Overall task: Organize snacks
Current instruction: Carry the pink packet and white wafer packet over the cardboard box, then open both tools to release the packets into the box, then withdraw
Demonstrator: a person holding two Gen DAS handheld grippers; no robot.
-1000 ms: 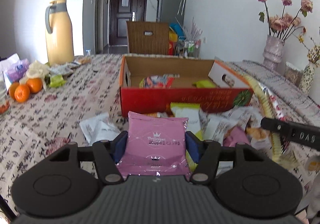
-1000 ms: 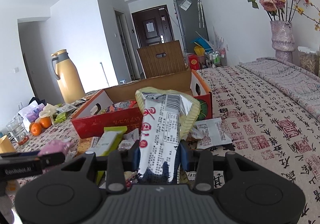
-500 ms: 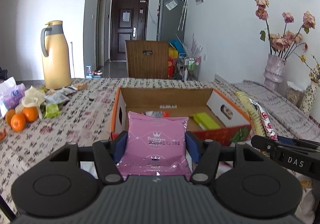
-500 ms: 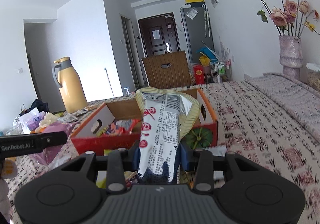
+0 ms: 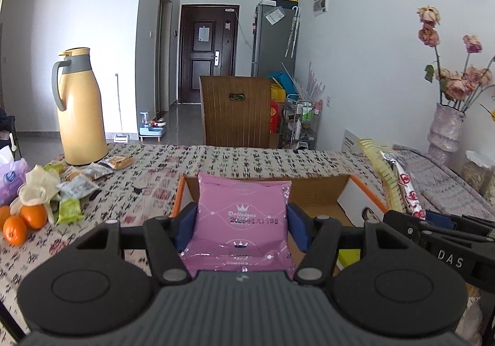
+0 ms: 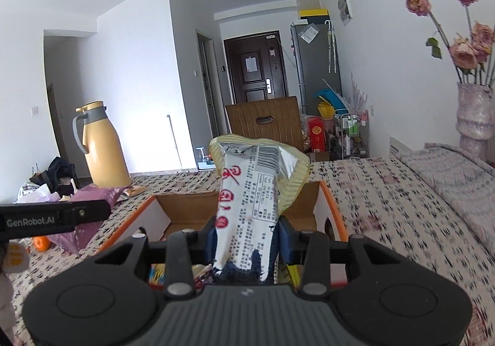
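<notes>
1. The left gripper [image 5: 243, 223] is clenched on a pink snack packet [image 5: 241, 222], which stands upright at lower centre of the left wrist frame.
2. The right gripper [image 6: 247, 236] grasps a long white-and-yellow snack bag [image 6: 247, 200] at lower centre of the right wrist frame.
3. Both snacks sit in front of the open cardboard box [image 5: 315, 188] on the patterned surface [image 5: 148, 172].
4. A yellow thermos [image 5: 81, 107] stands at left; oranges [image 5: 24, 220] lie at the lower left edge.

Open cardboard box [image 5: 343, 191] mid-table; thermos [image 5: 80, 107] behind left, oranges [image 5: 23, 219] left, chair [image 5: 238, 110] behind, vase [image 5: 445, 129] right.
</notes>
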